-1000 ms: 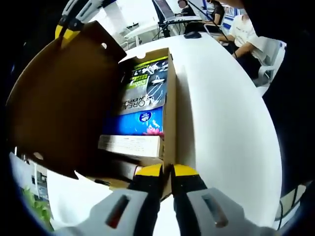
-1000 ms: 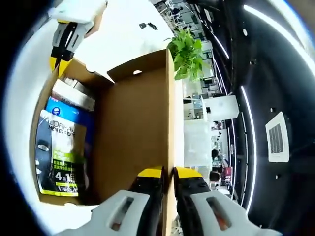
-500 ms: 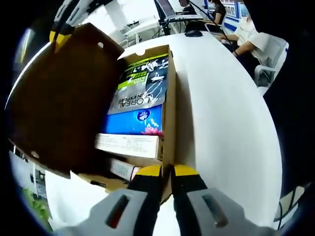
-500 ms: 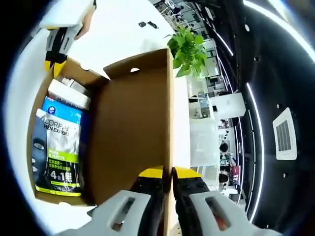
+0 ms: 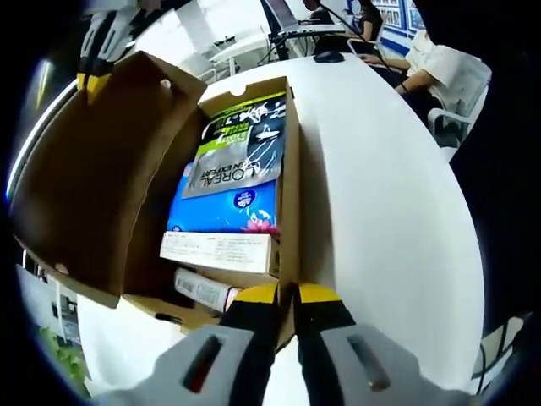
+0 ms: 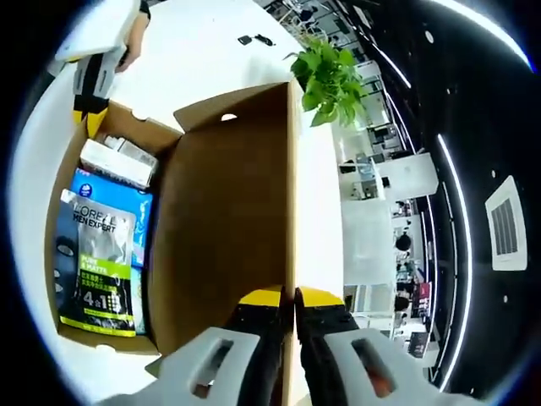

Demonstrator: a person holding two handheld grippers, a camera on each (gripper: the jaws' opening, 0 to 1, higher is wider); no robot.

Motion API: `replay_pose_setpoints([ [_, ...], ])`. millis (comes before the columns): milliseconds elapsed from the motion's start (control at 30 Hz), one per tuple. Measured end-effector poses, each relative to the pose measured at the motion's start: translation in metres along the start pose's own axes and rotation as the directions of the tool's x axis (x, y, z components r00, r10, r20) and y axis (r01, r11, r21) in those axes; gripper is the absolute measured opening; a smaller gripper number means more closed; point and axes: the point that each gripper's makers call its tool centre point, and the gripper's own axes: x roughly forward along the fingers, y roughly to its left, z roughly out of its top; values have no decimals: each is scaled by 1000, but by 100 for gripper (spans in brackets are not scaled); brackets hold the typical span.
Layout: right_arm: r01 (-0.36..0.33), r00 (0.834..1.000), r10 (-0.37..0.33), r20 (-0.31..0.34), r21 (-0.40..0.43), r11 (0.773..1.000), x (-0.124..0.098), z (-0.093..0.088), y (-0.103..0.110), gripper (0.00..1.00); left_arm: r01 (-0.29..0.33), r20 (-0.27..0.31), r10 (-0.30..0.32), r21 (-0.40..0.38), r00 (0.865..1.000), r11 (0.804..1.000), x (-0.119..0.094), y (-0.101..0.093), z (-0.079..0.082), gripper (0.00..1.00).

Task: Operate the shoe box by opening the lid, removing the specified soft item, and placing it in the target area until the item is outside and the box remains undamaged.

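The lid [image 6: 228, 220] swung wider; right gripper [image 6: 281, 296] stayed clamped on its edge while left gripper [image 5: 279, 293] pinned the box wall [image 5: 290, 194], exposing the pouch [image 5: 237, 148].

Brown cardboard shoe box [image 5: 287, 211] on the round white table [image 5: 380, 194], its lid [image 6: 228, 228] raised. Inside: grey-and-green printed soft pouch [image 5: 241, 148] at one end, overlapping a blue packet [image 5: 228, 207]; white carton [image 5: 218, 251] beside that; white tube [image 5: 203, 290] at the other end.
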Motion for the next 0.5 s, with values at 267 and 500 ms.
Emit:
replay_pose_setpoints([
  [267, -56, 998, 56, 1, 20, 998, 8, -3, -2, 3, 1, 0, -1, 1, 1000, 1000, 0, 1, 1, 6],
  [500, -101, 995, 102, -17, 28, 994, 18, -6, -2, 3, -1, 2, 1, -10, 1000, 1000, 0, 1, 2, 6],
])
